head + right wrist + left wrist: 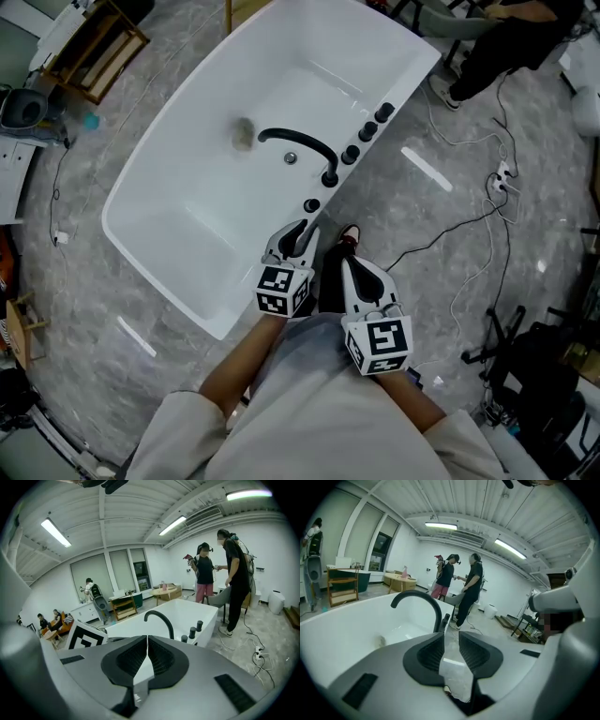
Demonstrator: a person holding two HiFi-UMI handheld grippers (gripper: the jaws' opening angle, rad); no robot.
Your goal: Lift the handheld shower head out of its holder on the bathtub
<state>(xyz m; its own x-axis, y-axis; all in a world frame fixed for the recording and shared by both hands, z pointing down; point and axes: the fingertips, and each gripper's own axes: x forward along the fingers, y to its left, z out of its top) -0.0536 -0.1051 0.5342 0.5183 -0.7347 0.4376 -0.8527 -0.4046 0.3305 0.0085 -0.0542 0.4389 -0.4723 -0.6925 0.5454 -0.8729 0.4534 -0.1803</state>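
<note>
The white bathtub (159, 234) has a black arched spout (298, 142) on its near rim. A small black round fitting (311, 205), seemingly the handheld shower head in its holder, sits on the rim just in front of the spout's base. My left gripper (302, 234) hovers close before that fitting, jaws a little apart with nothing between them. In the left gripper view the spout (417, 598) and a short black stub (446, 618) rise just beyond the left gripper (451, 637). My right gripper (351, 262) is beside the tub over the floor, shut and empty; past the right gripper (147, 641) in its own view stands the spout (160, 618).
Three black knobs (367, 133) line the rim past the spout. Cables (469, 234) trail over the grey floor at right, by a black stand (506, 342). A wooden shelf (94, 52) stands far left. Two people (461, 585) stand beyond the tub's end.
</note>
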